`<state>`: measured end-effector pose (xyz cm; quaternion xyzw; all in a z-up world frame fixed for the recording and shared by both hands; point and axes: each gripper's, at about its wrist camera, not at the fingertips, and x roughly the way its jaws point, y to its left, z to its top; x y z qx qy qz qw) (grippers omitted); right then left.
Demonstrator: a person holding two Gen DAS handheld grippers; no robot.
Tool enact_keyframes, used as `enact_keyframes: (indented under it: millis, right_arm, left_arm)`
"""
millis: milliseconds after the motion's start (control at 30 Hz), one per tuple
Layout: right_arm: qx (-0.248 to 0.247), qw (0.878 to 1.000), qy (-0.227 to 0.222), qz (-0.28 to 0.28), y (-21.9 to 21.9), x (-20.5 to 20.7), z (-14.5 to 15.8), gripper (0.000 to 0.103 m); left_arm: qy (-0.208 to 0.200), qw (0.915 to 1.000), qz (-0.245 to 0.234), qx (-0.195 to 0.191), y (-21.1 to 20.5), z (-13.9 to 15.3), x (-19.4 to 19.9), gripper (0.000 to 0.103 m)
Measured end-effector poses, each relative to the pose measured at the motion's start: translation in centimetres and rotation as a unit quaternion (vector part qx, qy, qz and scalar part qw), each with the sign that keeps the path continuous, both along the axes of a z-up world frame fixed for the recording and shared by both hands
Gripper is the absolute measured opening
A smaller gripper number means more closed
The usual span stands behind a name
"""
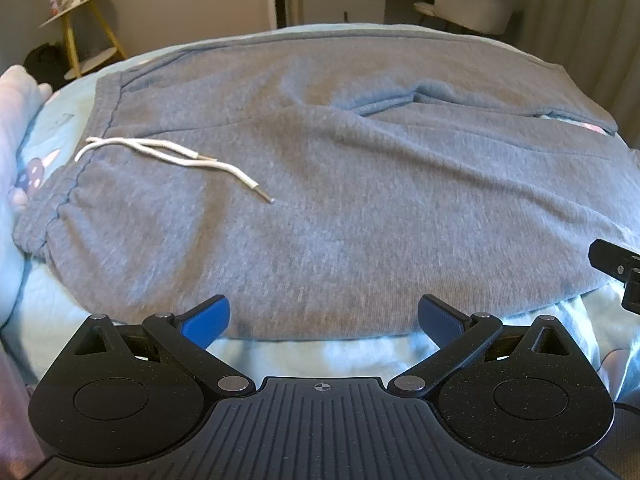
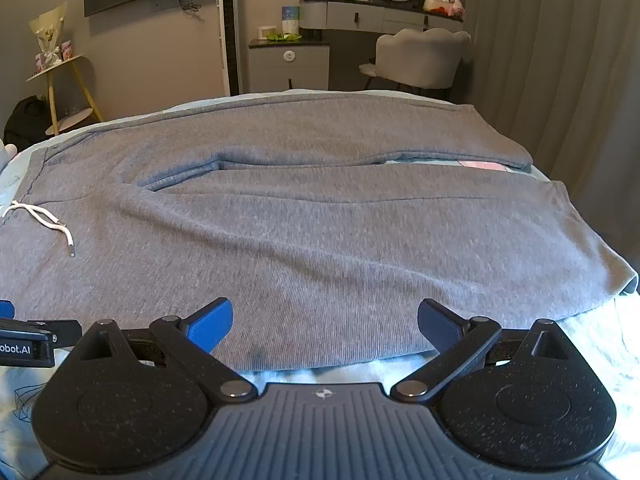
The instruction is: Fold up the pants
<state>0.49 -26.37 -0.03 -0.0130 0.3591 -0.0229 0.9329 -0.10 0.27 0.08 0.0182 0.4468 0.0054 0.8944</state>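
Note:
Grey sweatpants (image 1: 340, 184) lie flat across a light blue bed (image 1: 304, 354), waistband at the left with a white drawstring (image 1: 176, 156), legs running right. In the right wrist view the pants (image 2: 320, 224) fill the bed, with the drawstring (image 2: 44, 218) at the left. My left gripper (image 1: 323, 314) is open and empty, just above the pants' near edge. My right gripper (image 2: 325, 316) is open and empty, above the near edge further right. The right gripper's side shows at the left wrist view's right edge (image 1: 616, 268). The left gripper shows at the right wrist view's left edge (image 2: 24, 340).
A pillow or plush (image 1: 12, 152) lies at the bed's left. Beyond the bed stand a gold side table (image 2: 60, 80), a grey cabinet (image 2: 288, 64), a dressing table (image 2: 380, 16) with a grey chair (image 2: 420, 60), and curtains (image 2: 560, 60) at the right.

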Motion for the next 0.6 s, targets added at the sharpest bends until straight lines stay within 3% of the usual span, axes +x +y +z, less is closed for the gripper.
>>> enact_keyframes:
  millis: [267,600]
  right_arm:
    - [0.007,1.0,0.005,-0.003,-0.3,0.16,-0.12,0.099]
    - [0.01,1.0,0.01,-0.004,-0.25,0.32,-0.23,0.099]
  left_arm:
    - [0.015,0.9998,0.002,-0.012,0.04,-0.03,0.24,0.103]
    - [-0.007,0.9999,0.002,-0.012,0.12,-0.03,0.2,0.103]
